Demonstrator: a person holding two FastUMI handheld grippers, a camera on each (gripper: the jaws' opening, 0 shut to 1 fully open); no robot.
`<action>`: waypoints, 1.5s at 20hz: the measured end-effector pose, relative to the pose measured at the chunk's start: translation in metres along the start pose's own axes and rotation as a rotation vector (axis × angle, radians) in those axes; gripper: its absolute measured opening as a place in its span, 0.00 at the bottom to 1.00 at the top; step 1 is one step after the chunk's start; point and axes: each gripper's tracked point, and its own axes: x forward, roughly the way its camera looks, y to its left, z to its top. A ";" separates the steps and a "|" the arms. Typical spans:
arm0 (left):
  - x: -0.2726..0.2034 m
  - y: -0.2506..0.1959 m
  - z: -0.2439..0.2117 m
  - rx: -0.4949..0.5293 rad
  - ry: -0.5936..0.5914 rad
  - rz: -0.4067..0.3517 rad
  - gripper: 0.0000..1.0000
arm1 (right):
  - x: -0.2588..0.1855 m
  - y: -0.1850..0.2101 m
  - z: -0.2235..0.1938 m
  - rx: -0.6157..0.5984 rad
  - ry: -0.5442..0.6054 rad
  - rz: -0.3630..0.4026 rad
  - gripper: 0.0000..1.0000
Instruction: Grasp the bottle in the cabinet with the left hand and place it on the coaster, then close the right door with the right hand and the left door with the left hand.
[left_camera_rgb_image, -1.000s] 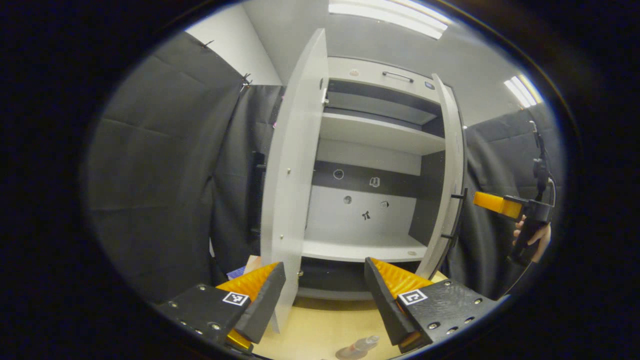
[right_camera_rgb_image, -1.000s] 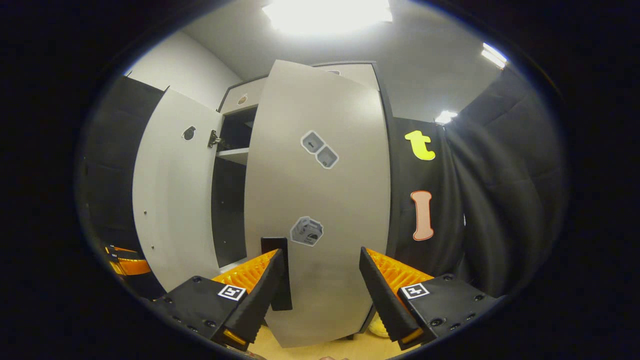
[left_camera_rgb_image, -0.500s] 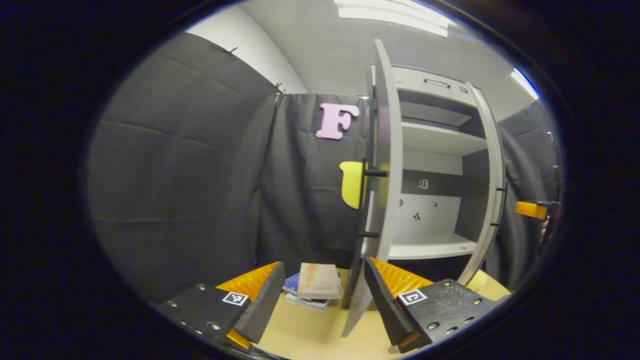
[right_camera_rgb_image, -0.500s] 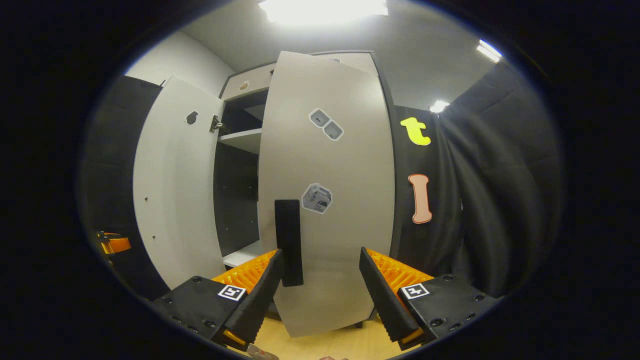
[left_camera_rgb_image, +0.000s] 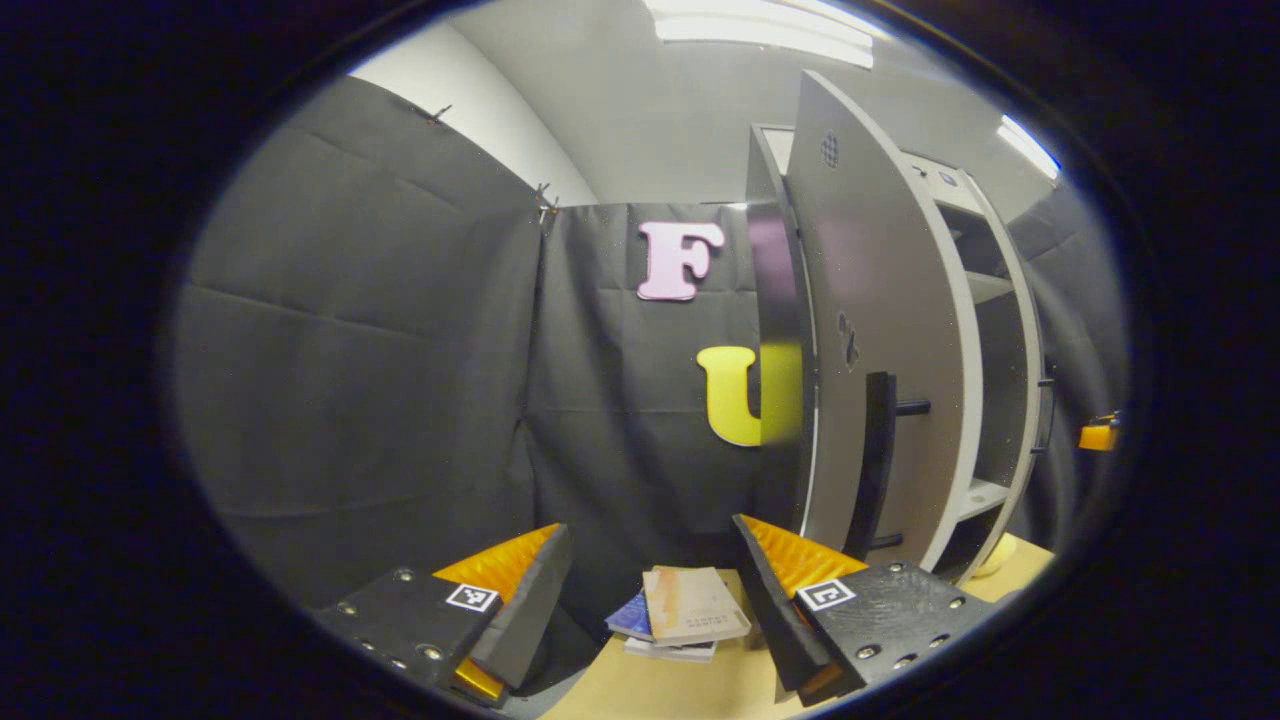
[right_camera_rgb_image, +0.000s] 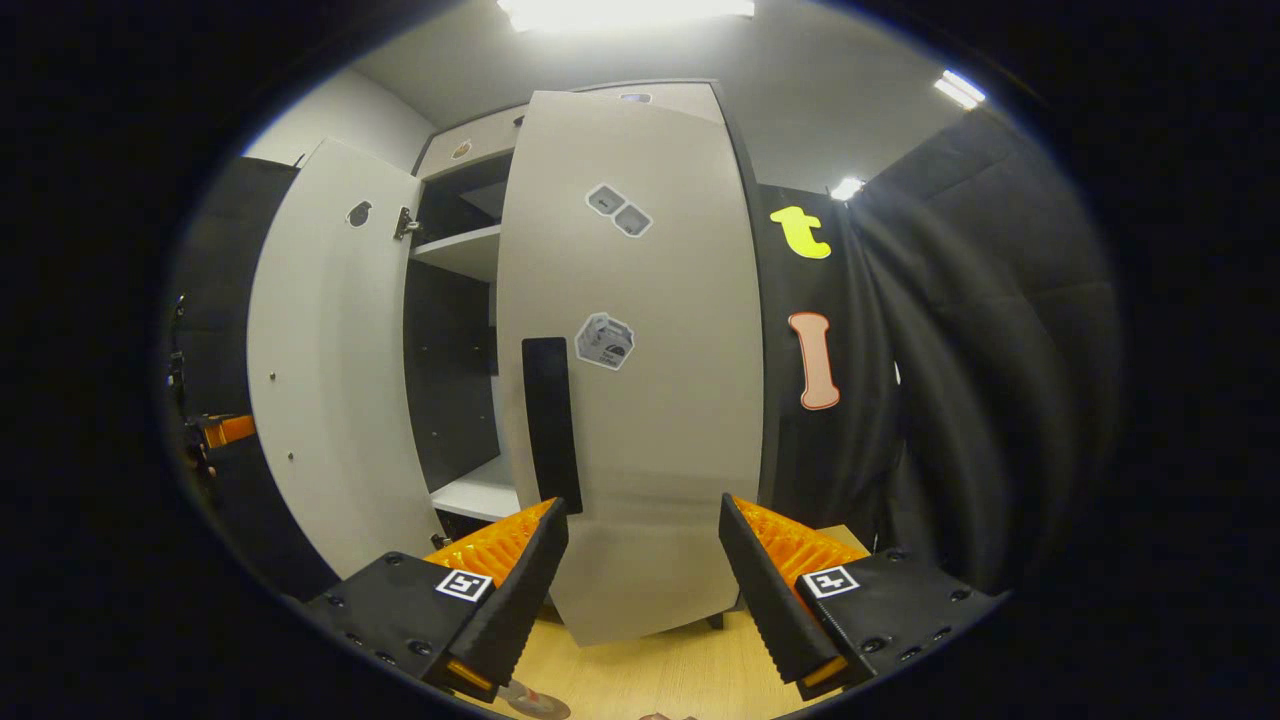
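Clearly the closing stage is what remains: in the right gripper view the cabinet (right_camera_rgb_image: 470, 190) stands in the middle of the frame with both doors ajar, the right door (right_camera_rgb_image: 650, 400) swung partway toward shut and facing the camera, the left door (right_camera_rgb_image: 325, 380) hanging wide at the left of the frame. In the left gripper view that left door (left_camera_rgb_image: 880, 330) shows at right of centre, outer face and dark handle (left_camera_rgb_image: 872, 465) toward the lens, with bare shelves (left_camera_rgb_image: 985, 495) behind it. The shelves in sight hold nothing, so the bottle looks to be out already; I cannot make it out in either picture, and a round edge at the bottom of the right gripper view (right_camera_rgb_image: 535, 705) may be the coaster, though it is too cropped to say. Neither door is shut, so both pushes are left. The booth is walled in black cloth (left_camera_rgb_image: 380, 350) under bright ceiling lights (right_camera_rgb_image: 625, 10). The table (right_camera_rgb_image: 650, 675) is pale wood, and a small stack of books (left_camera_rgb_image: 685, 620) lies on it at the bottom centre of the left gripper view. The right gripper (right_camera_rgb_image: 640, 560) is spread wide and empty, just before the right door's lower part, beside its handle (right_camera_rgb_image: 550, 420). The left gripper (left_camera_rgb_image: 650, 580) is likewise wide and empty, aimed left of its door.
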 end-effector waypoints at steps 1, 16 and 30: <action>0.011 -0.003 -0.002 -0.007 0.008 -0.029 0.92 | -0.003 -0.001 -0.003 0.000 0.002 -0.007 0.96; 0.041 -0.090 0.017 -0.016 0.033 -0.287 0.91 | -0.043 -0.062 -0.038 0.101 0.047 -0.189 0.92; 0.050 -0.266 0.024 -0.062 -0.003 -0.451 0.98 | -0.105 -0.132 -0.041 0.116 0.025 -0.376 0.97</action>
